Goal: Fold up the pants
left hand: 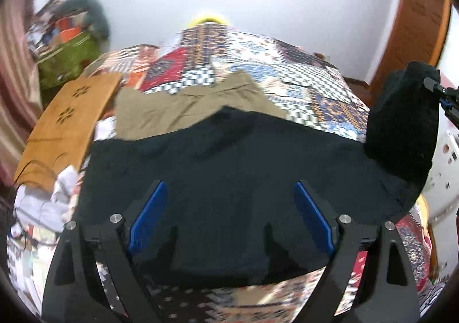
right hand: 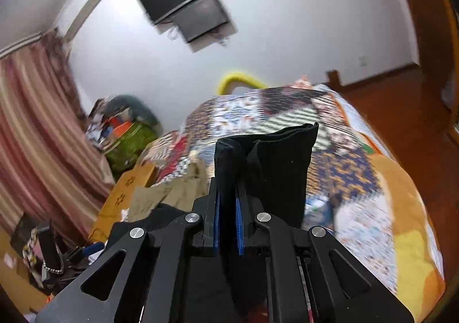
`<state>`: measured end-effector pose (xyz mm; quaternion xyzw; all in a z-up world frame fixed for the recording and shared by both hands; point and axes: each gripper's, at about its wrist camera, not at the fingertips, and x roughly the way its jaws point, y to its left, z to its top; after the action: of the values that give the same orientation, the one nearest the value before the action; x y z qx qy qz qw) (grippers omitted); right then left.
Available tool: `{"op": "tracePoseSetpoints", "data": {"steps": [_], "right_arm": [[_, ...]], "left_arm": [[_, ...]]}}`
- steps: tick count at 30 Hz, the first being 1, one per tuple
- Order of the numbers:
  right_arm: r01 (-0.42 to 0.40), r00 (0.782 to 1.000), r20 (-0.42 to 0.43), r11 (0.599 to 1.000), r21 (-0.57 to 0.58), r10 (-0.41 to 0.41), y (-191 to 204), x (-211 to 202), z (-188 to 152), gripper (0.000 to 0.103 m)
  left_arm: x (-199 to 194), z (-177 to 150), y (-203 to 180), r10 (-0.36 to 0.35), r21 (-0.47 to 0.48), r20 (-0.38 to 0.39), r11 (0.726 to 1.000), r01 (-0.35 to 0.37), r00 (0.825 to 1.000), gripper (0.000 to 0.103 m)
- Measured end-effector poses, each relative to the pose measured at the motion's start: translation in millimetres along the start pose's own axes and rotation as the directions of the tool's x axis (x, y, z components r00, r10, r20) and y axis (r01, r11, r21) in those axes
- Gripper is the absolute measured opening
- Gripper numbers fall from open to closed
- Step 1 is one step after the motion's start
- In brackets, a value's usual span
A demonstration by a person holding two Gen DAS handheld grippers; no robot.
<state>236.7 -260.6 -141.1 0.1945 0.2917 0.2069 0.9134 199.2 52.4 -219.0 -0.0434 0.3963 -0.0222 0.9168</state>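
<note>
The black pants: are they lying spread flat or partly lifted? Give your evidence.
Partly lifted. The black pants mostly lie spread on the quilt, but the right gripper is shut on one end, holding it up.

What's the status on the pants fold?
Left gripper open above black pants. Right gripper shut on a lifted end of them. Khaki garment beyond, touching the black pants.

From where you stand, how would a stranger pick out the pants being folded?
Find the bed with the patchwork quilt. At its near edge lie the black pants, one end lifted by the right tool. Beige pants lie just behind them; only the black pair is plain dark.
</note>
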Motion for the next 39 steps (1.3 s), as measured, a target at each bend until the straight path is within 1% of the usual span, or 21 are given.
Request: {"op": "tracePoseSetpoints", "data": {"steps": [4,7,9,11,12,14,17,18,20,21,22,23,24,25,27,29,32,34,35,37,39], "right_arm": [[-0.074,0.996,-0.061,0.996,-0.053,0.071,38.2,31.4,-1.2,0.008],[-0.146,0.980,-0.149,0.985,-0.095,0.131,68.7,58.2,-18.3,0.008],[-0.191,0.961,-0.227,0.974,-0.121,0.160,86.9,76.3,-37.3,0.008],[-0.228,0.930,-0.325,0.964,-0.141,0.172,100.7,96.3,-63.9,0.008],[-0.237,0.915,-0.366,0.960,-0.149,0.169,104.7,104.5,-75.2,0.008],[-0.248,0.879,-0.454,0.954,-0.167,0.149,109.3,121.9,-102.2,0.008],[-0.247,0.836,-0.538,0.950,-0.194,0.108,110.1,138.9,-127.0,0.012],[-0.245,0.826,-0.556,0.949,-0.197,0.098,108.1,143.1,-131.2,0.012],[-0.244,0.819,-0.567,0.949,-0.197,0.093,107.0,145.2,-131.1,0.014],[-0.246,0.816,-0.571,0.949,-0.196,0.094,107.0,143.5,-129.0,0.017],[-0.249,0.811,-0.576,0.950,-0.188,0.098,106.7,143.5,-126.3,0.026],[-0.243,0.811,-0.577,0.953,-0.180,0.098,105.7,143.0,-123.1,0.033],[-0.233,0.812,-0.576,0.956,-0.178,0.091,107.1,141.0,-120.4,0.045],[-0.227,0.815,-0.573,0.958,-0.177,0.088,106.5,137.9,-116.0,0.048],[-0.229,0.828,-0.552,0.958,-0.175,0.097,106.4,130.1,-107.8,0.048],[-0.217,0.849,-0.520,0.958,-0.187,0.091,100.8,120.9,-97.5,0.048],[-0.166,0.892,-0.449,0.961,-0.223,0.050,84.3,105.6,-77.8,0.048],[-0.119,0.912,-0.410,0.960,-0.252,0.006,70.5,97.5,-68.7,0.048],[-0.089,0.920,-0.392,0.958,-0.272,-0.026,62.3,95.3,-63.7,0.048],[-0.032,0.926,-0.367,0.951,-0.308,-0.087,47.5,93.9,-57.1,0.048],[0.008,0.923,-0.359,0.943,-0.332,-0.134,36.0,93.2,-55.4,0.048]], "left_arm": [[-7.4,-12.1,35.8,0.034,-0.076,0.003,0.997,-0.034,0.999,0.090],[-8.8,-18.4,57.5,0.048,-0.132,-0.006,0.990,-0.048,0.999,0.090],[-10.3,-22.0,65.9,0.056,-0.153,-0.008,0.987,-0.057,0.998,0.090],[-12.8,-26.4,73.4,0.065,-0.167,-0.010,0.984,-0.066,0.998,0.090],[-14.2,-29.0,76.1,0.068,-0.171,-0.010,0.983,-0.069,0.998,0.090],[-14.1,-30.4,76.7,0.070,-0.169,-0.014,0.983,-0.072,0.997,0.090],[-12.9,-32.3,72.3,0.070,-0.153,-0.023,0.985,-0.073,0.997,0.090],[-11.6,-32.4,70.3,0.068,-0.146,-0.026,0.987,-0.072,0.997,0.090],[-11.1,-31.4,64.4,0.064,-0.134,-0.029,0.989,-0.068,0.998,0.090],[-10.2,-29.6,61.1,0.060,-0.126,-0.030,0.990,-0.064,0.998,0.090],[-10.0,-27.4,57.7,0.056,-0.117,-0.030,0.991,-0.059,0.998,0.090],[-11.1,-24.9,53.9,0.053,-0.106,-0.028,0.993,-0.056,0.998,0.090],[-11.7,-21.1,48.8,0.052,-0.091,-0.023,0.994,-0.054,0.998,0.090],[-12.0,-17.3,44.6,0.049,-0.078,-0.017,0.996,-0.051,0.999,0.090],[-11.8,-8.8,34.4,0.037,-0.051,-0.006,0.998,-0.038,0.999,0.090],[-9.5,-0.7,24.3,0.020,-0.029,0.000,0.999,-0.020,1.000,0.090],[-0.7,9.7,5.1,-0.019,0.004,-0.007,1.000,0.019,1.000,0.090],[9.7,15.5,-12.1,-0.048,0.028,-0.023,0.998,0.048,0.999,0.090],[14.3,17.0,-19.4,-0.056,0.040,-0.031,0.998,0.057,0.998,0.090],[27.7,18.7,-37.6,-0.070,0.065,-0.057,0.995,0.074,0.996,0.090],[41.5,17.7,-53.4,-0.082,0.084,-0.088,0.992,0.090,0.993,0.090]]}}
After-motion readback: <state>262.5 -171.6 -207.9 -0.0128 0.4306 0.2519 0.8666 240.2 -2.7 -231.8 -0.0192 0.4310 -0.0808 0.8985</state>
